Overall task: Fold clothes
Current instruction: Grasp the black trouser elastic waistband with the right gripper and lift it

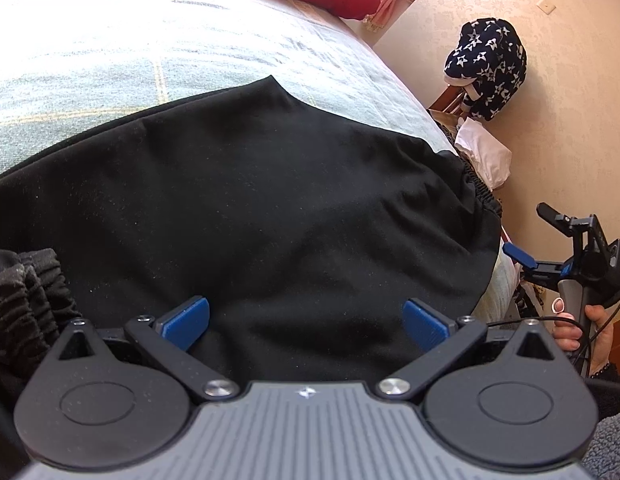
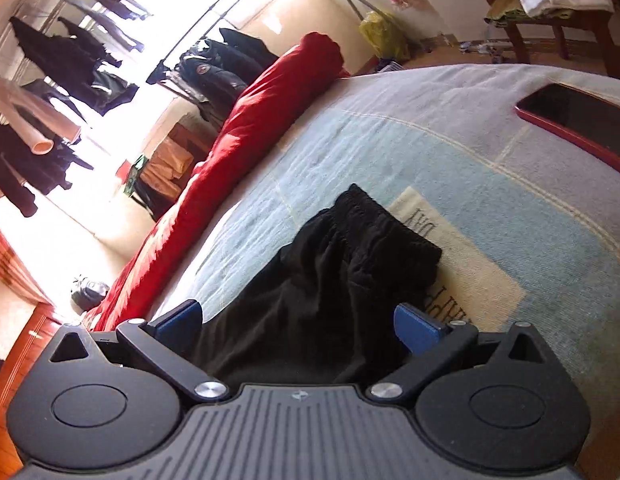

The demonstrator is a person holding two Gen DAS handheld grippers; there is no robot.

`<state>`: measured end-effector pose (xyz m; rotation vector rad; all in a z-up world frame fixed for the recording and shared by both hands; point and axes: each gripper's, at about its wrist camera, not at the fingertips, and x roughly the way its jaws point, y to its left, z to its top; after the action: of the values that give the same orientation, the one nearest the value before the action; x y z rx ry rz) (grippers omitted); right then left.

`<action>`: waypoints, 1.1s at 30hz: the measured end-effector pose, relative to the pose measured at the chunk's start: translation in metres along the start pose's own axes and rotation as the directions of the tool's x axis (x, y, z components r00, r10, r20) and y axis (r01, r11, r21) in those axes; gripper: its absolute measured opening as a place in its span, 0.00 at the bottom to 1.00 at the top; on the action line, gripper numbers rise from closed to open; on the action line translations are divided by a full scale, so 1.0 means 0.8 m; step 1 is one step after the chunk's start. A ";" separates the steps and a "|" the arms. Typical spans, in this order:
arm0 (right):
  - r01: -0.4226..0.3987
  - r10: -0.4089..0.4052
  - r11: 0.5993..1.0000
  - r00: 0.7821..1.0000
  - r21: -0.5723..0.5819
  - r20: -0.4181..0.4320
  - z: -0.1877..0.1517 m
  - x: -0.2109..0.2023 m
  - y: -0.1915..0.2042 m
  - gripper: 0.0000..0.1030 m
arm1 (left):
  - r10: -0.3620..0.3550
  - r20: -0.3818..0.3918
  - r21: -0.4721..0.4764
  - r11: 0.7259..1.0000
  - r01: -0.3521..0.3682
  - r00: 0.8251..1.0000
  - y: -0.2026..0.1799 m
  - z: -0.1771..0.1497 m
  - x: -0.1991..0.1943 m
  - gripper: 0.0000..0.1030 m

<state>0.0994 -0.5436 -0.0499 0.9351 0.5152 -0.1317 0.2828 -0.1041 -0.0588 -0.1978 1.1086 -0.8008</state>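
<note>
Black garment (image 1: 245,216): lies spread on the pale blue bedcover (image 1: 109,60); it fills the middle of the left wrist view, with an elastic band at 3 o'clock and bunched gathers at 9 o'clock.
Left gripper (image 1: 305,322): fingers spread wide, nothing between the blue pads (image 1: 187,320); it hovers low over the cloth.
Right gripper (image 2: 299,326): fingers also spread, empty, above a rumpled dark fold running toward 12 o'clock; in the left wrist view it sits off the bed edge at 3 o'clock, held by a hand (image 1: 590,332).
Risk, thin pinch: the flat cloth offers no raised edge, so closing here may catch one layer only, or the bedcover.
Risk, uneven fold: the bunched gathers at 9 o'clock could drag and skew the crease.
Risk, slide: the band hangs near the bed edge and may pull the garment off.
</note>
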 end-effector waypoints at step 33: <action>-0.172 0.195 0.975 0.965 0.142 -0.174 0.038 0.127 -0.046 1.00 | -0.026 0.035 -0.014 1.000 0.027 0.999 0.002 -0.003 -0.007 0.99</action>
<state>0.1868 -0.5789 -0.1106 1.1203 0.5956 0.0942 0.2807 -0.0988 -0.0570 -0.2379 1.0808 -0.8105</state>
